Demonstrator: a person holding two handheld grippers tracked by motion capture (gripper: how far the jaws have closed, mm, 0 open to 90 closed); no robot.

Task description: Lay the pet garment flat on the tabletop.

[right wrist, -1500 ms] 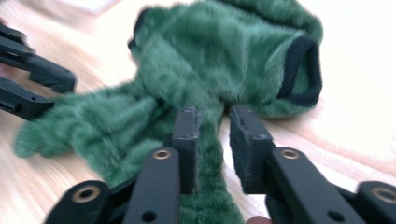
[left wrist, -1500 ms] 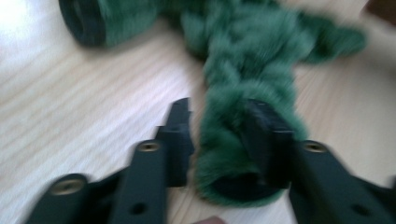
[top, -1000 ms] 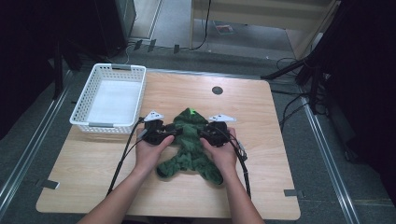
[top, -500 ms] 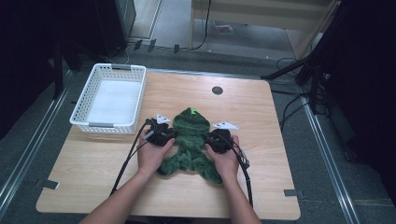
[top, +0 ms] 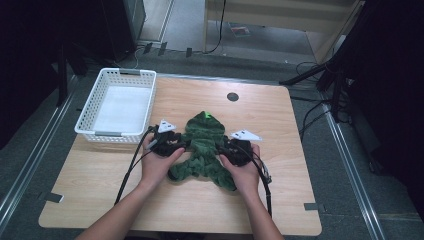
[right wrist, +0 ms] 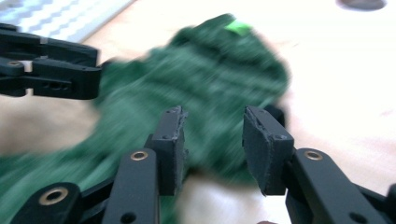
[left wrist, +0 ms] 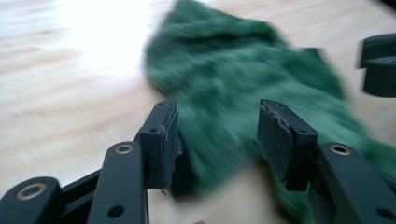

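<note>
On the tabletop (top: 300, 125), a white basket (top: 120, 105) sits at the far left. Your left gripper (top: 176, 145) has its jaws spread at the edge of the green fleece garment (top: 205, 145) lying mid-table; your right gripper (top: 226, 150) is likewise spread at its other edge

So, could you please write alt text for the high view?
A person's two hands press black grippers, left gripper and right gripper, against either side of a green fleece garment on a wooden table. A white basket stands at the left.
</note>
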